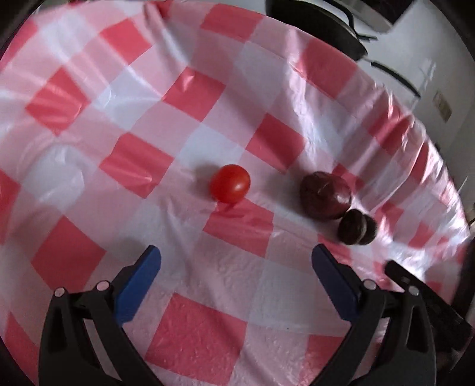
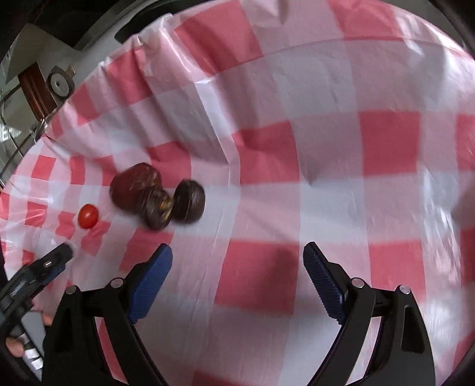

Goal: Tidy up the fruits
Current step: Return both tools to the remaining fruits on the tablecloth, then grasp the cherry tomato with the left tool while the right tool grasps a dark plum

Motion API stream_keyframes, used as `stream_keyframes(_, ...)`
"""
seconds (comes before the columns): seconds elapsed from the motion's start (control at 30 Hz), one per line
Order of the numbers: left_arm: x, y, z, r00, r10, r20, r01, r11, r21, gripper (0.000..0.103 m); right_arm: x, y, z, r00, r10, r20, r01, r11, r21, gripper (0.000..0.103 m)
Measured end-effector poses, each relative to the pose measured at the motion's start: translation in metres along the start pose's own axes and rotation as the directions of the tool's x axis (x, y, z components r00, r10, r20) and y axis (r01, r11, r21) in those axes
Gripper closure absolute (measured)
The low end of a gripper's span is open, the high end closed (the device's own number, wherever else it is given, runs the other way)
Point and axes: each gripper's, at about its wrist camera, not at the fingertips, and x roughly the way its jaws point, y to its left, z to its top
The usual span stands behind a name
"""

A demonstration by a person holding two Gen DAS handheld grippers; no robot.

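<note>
A small red tomato (image 1: pixel 230 184) lies on the checked tablecloth (image 1: pixel 124 89), just ahead of my left gripper (image 1: pixel 236 252), which is open with nothing between its blue pads. To the tomato's right sit a dark red fruit (image 1: pixel 326 195) and two small dark brown fruits (image 1: pixel 357 227), touching one another. In the right wrist view the same dark red fruit (image 2: pixel 133 188), the two brown fruits (image 2: pixel 189 202) and the tomato (image 2: pixel 88 216) lie ahead and to the left of my right gripper (image 2: pixel 237 250). It is open and empty above the cloth.
The red-and-white plastic cloth (image 2: pixel 341 133) is creased and drapes over the table edge (image 1: pixel 421 142) behind the fruits. A black object (image 1: pixel 314 26) stands beyond the far edge by a white wall. The other gripper (image 2: pixel 44 267) and a person's fingers (image 2: pixel 14 347) show at lower left.
</note>
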Motion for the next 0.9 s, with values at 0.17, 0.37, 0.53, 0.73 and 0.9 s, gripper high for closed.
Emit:
stream_keyframes(0.17, -0.001, 0.012, 0.000, 0.995, -0.100, 0.000, 0.100, 0.994, -0.053, 0.001, 0.016, 0.017, 0.014, 1.000, -0.004, -0.028, 0.002, 0.997, -0.081, 0.032)
stream_keyframes(0.37, -0.005, 0.011, -0.001, 0.993, -0.120, 0.004, 0.120, 0.991, -0.050, 0.001, 0.038, 0.042, 0.033, 0.999, -0.005, -0.040, 0.000, 0.990, -0.141, 0.042)
stream_keyframes(0.53, -0.008, 0.013, 0.000, 0.990, -0.138, 0.006, 0.138, 0.989, -0.051, 0.001, 0.037, 0.047, 0.032, 0.999, -0.033, -0.016, 0.030, 0.992, -0.126, 0.071)
stream_keyframes(0.73, -0.010, 0.017, 0.000, 0.989, -0.148, 0.010, 0.149, 0.987, -0.068, 0.001, -0.018, 0.003, 0.011, 0.986, -0.080, 0.149, 0.057, 0.987, 0.151, 0.071)
stream_keyframes(0.9, -0.011, 0.018, 0.000, 0.989, -0.149, 0.005, 0.149, 0.986, -0.069, 0.001, -0.024, -0.038, -0.003, 0.976, -0.093, 0.195, 0.018, 0.934, 0.357, 0.071)
